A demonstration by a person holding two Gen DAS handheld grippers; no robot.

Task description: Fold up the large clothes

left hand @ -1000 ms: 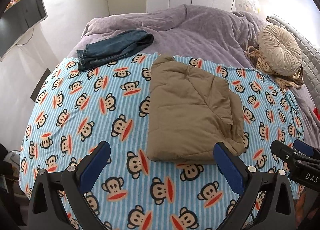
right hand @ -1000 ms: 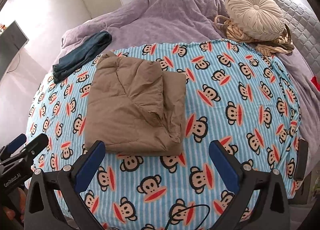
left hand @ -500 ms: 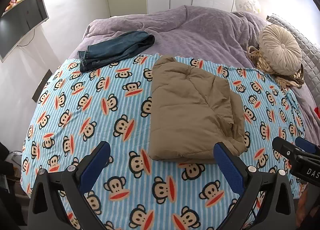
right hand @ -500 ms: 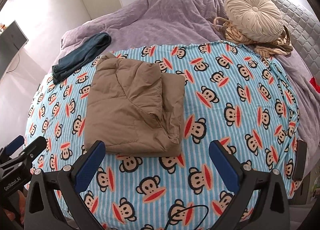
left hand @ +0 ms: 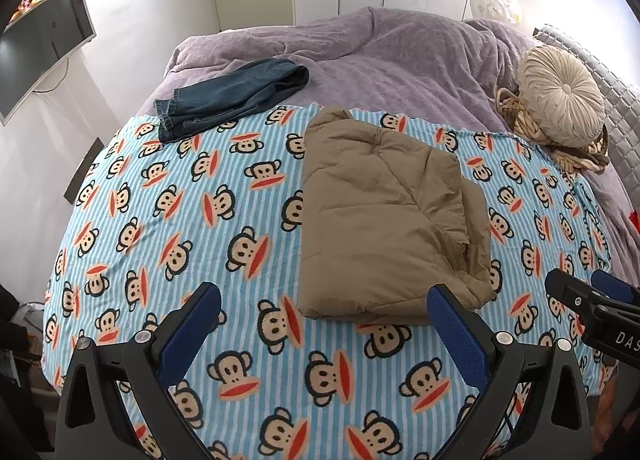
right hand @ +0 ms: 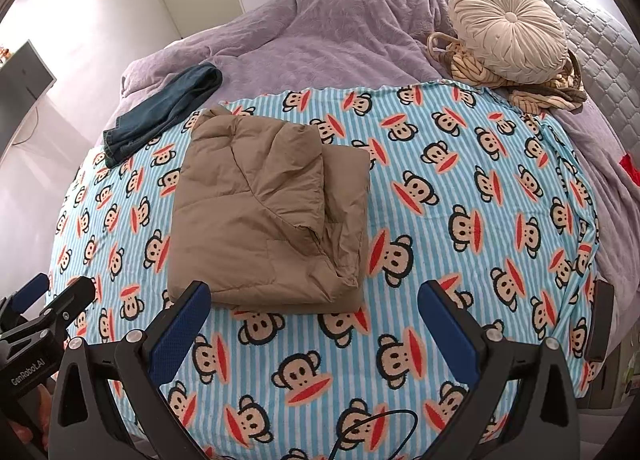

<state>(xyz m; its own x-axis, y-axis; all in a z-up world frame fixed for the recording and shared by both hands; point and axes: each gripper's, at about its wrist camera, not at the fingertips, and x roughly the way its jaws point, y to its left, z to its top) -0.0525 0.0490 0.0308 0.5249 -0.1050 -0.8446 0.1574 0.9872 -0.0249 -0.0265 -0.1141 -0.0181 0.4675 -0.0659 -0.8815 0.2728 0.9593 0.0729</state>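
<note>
Both views show little change since a second ago: our left gripper (left hand: 324, 324) and right gripper (right hand: 314, 316) hang with jaws spread short of the folded tan jacket (left hand: 384, 216) mid-blanket (left hand: 160, 220); its puffy layers could spring open if nudged.

Jacket (left hand: 384, 216) matt quilted cloth; blanket (left hand: 160, 220) fleecy

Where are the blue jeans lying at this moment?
In both wrist views the blue jeans lie far left on the bed, straddling the monkey blanket's far edge and the purple duvet, just beyond the folded brown jacket.
</note>
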